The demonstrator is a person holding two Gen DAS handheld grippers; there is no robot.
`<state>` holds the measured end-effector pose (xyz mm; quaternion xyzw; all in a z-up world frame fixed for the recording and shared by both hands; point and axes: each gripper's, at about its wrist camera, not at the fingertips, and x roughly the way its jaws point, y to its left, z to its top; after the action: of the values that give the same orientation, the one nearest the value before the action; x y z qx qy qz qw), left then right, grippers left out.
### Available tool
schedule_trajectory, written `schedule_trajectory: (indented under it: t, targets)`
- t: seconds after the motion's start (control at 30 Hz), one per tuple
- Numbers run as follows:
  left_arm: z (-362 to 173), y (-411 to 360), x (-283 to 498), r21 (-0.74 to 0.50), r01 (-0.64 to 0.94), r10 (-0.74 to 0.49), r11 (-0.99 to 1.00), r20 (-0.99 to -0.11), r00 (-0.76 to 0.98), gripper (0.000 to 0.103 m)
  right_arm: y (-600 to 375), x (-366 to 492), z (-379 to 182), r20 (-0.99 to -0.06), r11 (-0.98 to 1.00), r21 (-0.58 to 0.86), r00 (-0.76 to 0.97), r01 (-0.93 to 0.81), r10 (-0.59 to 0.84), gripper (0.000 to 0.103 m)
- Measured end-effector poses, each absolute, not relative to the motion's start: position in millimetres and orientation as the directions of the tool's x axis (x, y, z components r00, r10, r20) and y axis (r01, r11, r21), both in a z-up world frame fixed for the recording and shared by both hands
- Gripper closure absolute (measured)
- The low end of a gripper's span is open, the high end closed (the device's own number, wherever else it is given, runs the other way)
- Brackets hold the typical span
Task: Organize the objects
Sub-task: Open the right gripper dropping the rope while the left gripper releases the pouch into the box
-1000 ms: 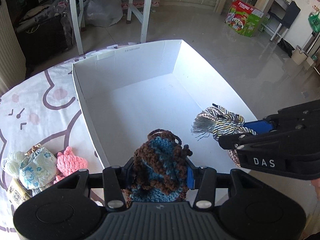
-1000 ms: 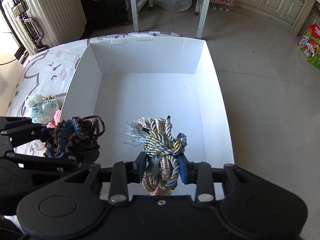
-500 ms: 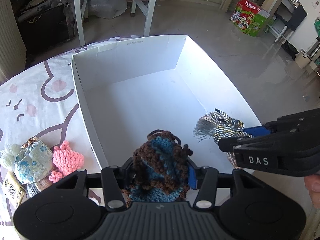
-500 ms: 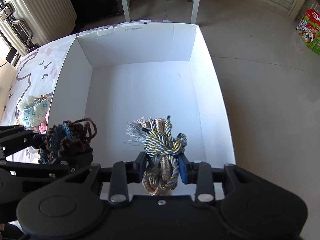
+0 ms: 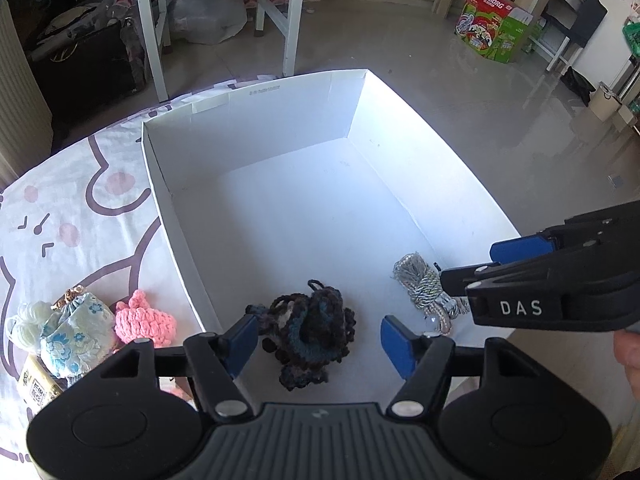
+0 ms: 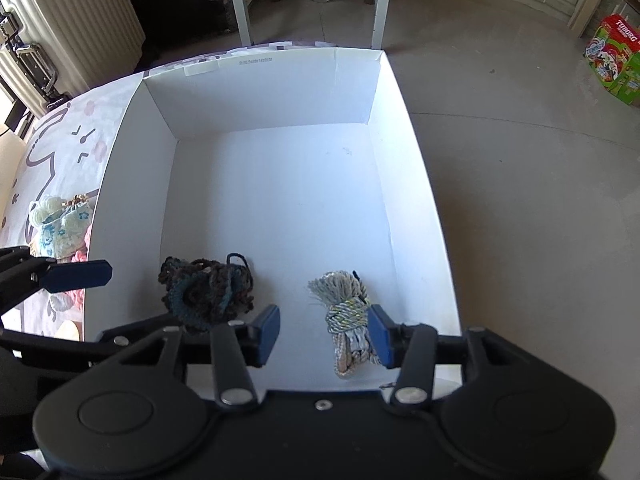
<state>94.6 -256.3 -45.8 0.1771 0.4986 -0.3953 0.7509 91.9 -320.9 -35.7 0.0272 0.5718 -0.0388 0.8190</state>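
A white cardboard box (image 5: 256, 92) (image 6: 260, 80) stands open below both grippers. A brown-and-blue crochet pouch (image 5: 308, 328) (image 6: 208, 292) lies on its floor near the front wall. My left gripper (image 5: 318, 340) hangs over it with its jaws opening, and the blue pads stand clear of the pouch on both sides. A silver, blue and yellow rope bundle (image 6: 346, 312) (image 5: 424, 292) lies on the floor to the right. My right gripper (image 6: 323, 334) is above it, jaws opening; the bundle sits close to the right pad, which does not press on it.
Left of the box, on a cartoon-print cloth (image 5: 60, 208), lie a pink crochet piece (image 5: 144, 322), a floral pouch (image 5: 74, 328), a pale yarn item (image 5: 22, 320) and a small printed pack (image 5: 36, 384). White table legs (image 5: 292, 20) and a suitcase (image 6: 24, 52) stand beyond.
Both grippers have opened. The crochet pouch and the rope bundle have dropped out of the jaws onto the box floor. The hands have hardly moved.
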Motion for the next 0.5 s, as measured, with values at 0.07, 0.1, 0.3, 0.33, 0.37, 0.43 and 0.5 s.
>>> schedule_trajectory:
  t: [0.07, 0.1, 0.3, 0.33, 0.37, 0.43, 0.5]
  targets:
    - [-46.0, -255.4, 94.9, -0.125, 0.771, -0.415, 0.625, -0.889, 0.192, 0.035, -322.3, 91.4, -35.4, -0.938, 0.995, 0.002, 0.344, 0.099, -0.032, 0.054]
    - [-46.0, -255.0, 95.1, -0.125, 0.771, -0.415, 0.625, -0.889, 0.193, 0.035, -322.7, 91.2, -35.0, -0.938, 0.995, 0.003, 0.346, 0.101, -0.032, 0.054]
    - [-46.1, -252.6, 94.9, -0.114, 0.77, -0.405, 0.628, -0.893, 0.198, 0.035, -323.1, 88.5, -29.2, -0.929, 0.994, 0.007, 0.368, 0.109, -0.034, 0.05]
    - [-46.0, -252.2, 95.2, -0.11, 0.769, -0.4, 0.63, -0.894, 0.201, 0.035, -323.3, 88.0, -28.0, -0.927, 0.994, 0.007, 0.373, 0.11, -0.034, 0.047]
    - [-45.7, -251.8, 95.3, -0.108, 0.768, -0.397, 0.631, -0.896, 0.201, 0.034, -323.6, 87.7, -27.1, -0.926, 0.994, 0.006, 0.377, 0.112, -0.037, 0.045]
    - [-44.6, -250.8, 95.8, -0.107, 0.768, -0.395, 0.631, -0.897, 0.199, 0.031, -323.2, 86.7, -25.0, -0.921, 0.992, -0.005, 0.385, 0.123, -0.052, 0.043]
    - [-42.6, -249.5, 95.8, -0.102, 0.765, -0.393, 0.635, -0.896, 0.207, 0.023, -324.2, 86.2, -22.9, -0.918, 0.99, -0.017, 0.39, 0.137, -0.069, 0.037]
